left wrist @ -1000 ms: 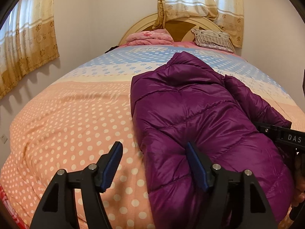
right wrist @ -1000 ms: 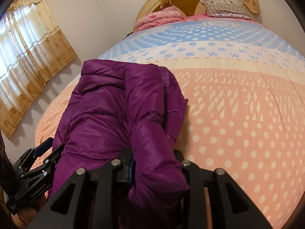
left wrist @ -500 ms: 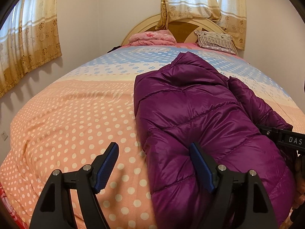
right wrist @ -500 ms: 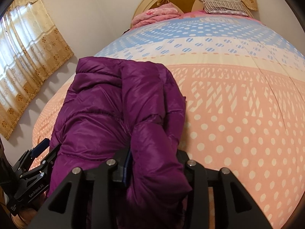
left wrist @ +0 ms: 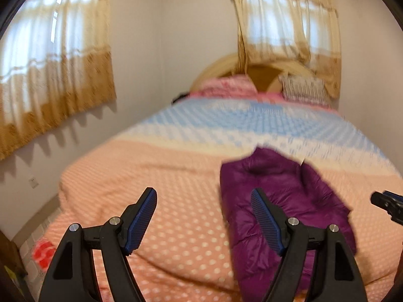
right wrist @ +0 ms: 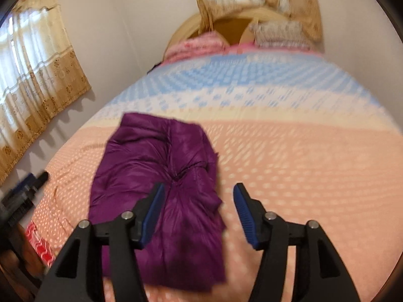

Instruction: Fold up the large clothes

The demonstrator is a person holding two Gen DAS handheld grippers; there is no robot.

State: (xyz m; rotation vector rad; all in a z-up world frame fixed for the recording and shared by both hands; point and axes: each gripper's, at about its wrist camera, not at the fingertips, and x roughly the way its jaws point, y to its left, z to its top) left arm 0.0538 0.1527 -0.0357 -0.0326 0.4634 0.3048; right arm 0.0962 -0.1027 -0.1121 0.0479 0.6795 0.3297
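Observation:
A purple puffer jacket (left wrist: 279, 201) lies folded lengthwise on the bed; it also shows in the right wrist view (right wrist: 161, 173). My left gripper (left wrist: 204, 221) is open and empty, raised above the bed to the left of the jacket. My right gripper (right wrist: 199, 214) is open and empty, raised above the jacket's near right edge. The right gripper's tip shows at the right edge of the left wrist view (left wrist: 388, 203). The left gripper shows blurred at the left of the right wrist view (right wrist: 25, 188). Both views are motion-blurred.
The bed (left wrist: 156, 176) has a peach, cream and blue dotted cover. Pink bedding (left wrist: 226, 88) and a pillow (left wrist: 304, 88) lie by the headboard. Curtained windows (left wrist: 50, 75) stand on the left and back walls. A red patterned item (right wrist: 40, 246) lies at the bed's near left corner.
My right gripper has opened and let go of the jacket sleeve. Both grippers have pulled back and up from the jacket, which now lies free on the bed.

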